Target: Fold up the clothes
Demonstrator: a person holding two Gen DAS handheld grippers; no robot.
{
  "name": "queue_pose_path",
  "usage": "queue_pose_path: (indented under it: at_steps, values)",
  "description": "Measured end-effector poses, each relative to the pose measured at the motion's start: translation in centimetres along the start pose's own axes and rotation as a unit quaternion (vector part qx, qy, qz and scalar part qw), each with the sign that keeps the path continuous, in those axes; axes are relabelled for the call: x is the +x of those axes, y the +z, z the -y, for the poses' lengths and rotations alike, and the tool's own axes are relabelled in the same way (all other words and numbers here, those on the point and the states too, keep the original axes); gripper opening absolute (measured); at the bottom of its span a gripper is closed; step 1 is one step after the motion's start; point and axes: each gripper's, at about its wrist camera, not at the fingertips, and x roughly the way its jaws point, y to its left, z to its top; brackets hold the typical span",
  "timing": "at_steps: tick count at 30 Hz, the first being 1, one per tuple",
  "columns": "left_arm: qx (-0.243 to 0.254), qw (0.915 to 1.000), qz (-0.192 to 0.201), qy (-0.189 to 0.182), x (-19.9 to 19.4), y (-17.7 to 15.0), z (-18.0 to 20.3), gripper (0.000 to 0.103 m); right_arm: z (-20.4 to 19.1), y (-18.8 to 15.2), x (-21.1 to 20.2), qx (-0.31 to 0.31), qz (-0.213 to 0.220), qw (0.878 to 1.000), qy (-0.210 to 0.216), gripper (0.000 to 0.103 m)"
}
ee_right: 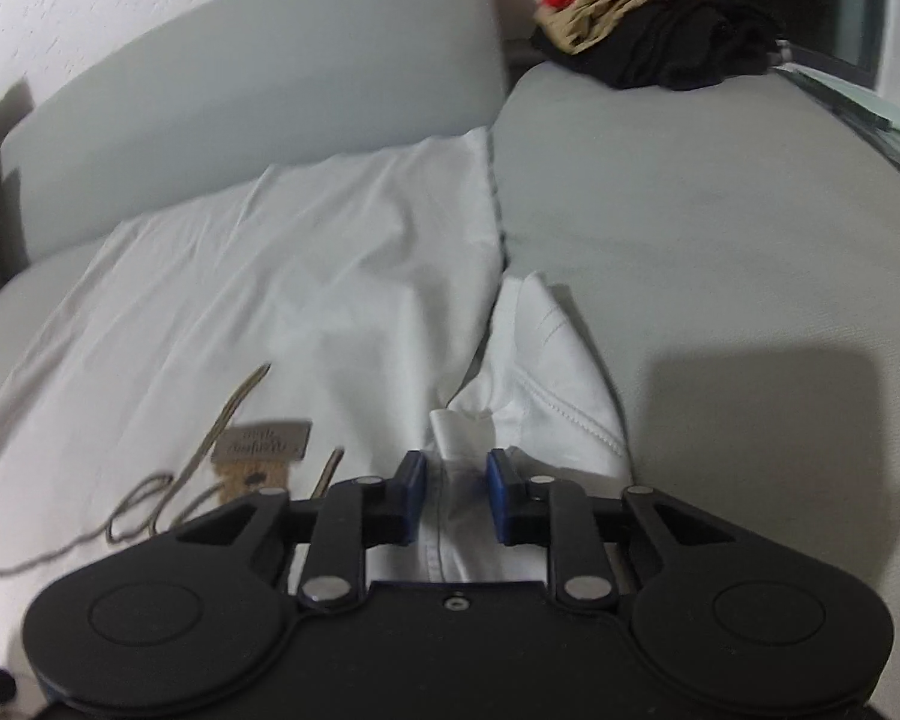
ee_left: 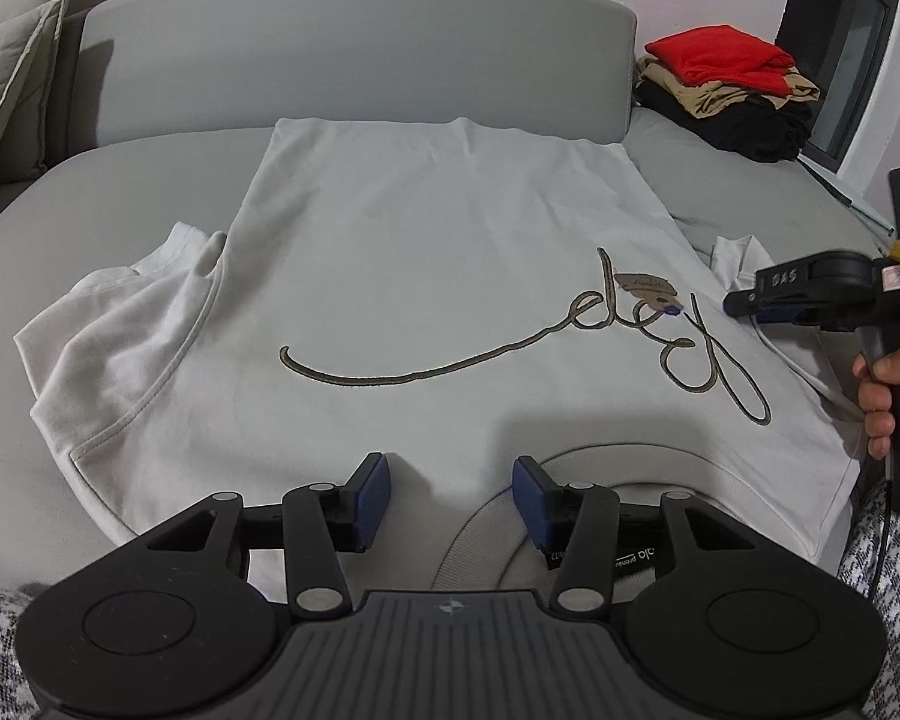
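The white cotton T-shirt [ee_left: 426, 276] with a looping olive script stitched across its chest lies spread face up on the pale grey sofa seat [ee_right: 720, 228], its collar end nearest us and its hem up against the grey padded backrest [ee_left: 354, 48]. We see one short sleeve [ee_left: 120, 312] crumpled out on the left side in the left wrist view, and the other sleeve [ee_right: 546, 372] folded out on the far side in the right wrist view. At the far right corner of the seat sits a stack of folded clothes [ee_left: 732, 90], red on top, tan beneath, black at the bottom. Our left gripper [ee_left: 450, 495] hovers over the ribbed grey collar [ee_left: 606, 462] with its blue pads apart and nothing between them. Our right gripper [ee_right: 456, 495], held by a hand [ee_left: 882, 390], has a ridge of white fabric at the sleeve's shoulder running between its narrowly spaced pads; we cannot tell whether they press on it. A small tan cardboard tag [ee_left: 645, 288] rests on the shirt's chest beside the script.
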Motion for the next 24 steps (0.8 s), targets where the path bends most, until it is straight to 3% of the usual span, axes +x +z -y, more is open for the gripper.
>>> queue_pose_path:
  at_steps: [3, 9, 13, 21, 24]
  values:
    - [0.0, 1.0, 0.0, 0.0, 0.0, 0.0, 0.0, 0.047, 1.1, 0.4, -0.4, 0.034, 0.004, 0.999, 0.01, 0.009]
    - [0.0, 1.0, 0.001, -0.001, 0.0, -0.1, -0.1, 0.047, 3.3, 0.8, -0.2, 0.101, -0.011, 0.993, 0.055, 0.015]
    - [0.002, 1.0, 0.0, 0.002, 0.0, -0.1, 0.1, 0.048, 4.4, 0.6, -0.5, 0.12, -0.004, 0.992, 0.031, 0.014]
    - [0.002, 1.0, -0.003, 0.002, 0.1, 0.0, 0.0, 0.048, 4.1, 1.3, 0.9, 0.118, -0.017, 0.992, 0.036, 0.015]
    - [0.002, 1.0, -0.005, 0.001, 0.1, 0.0, 0.0, 0.048, 3.2, 1.4, 0.8, 0.092, -0.008, 0.996, -0.003, 0.003]
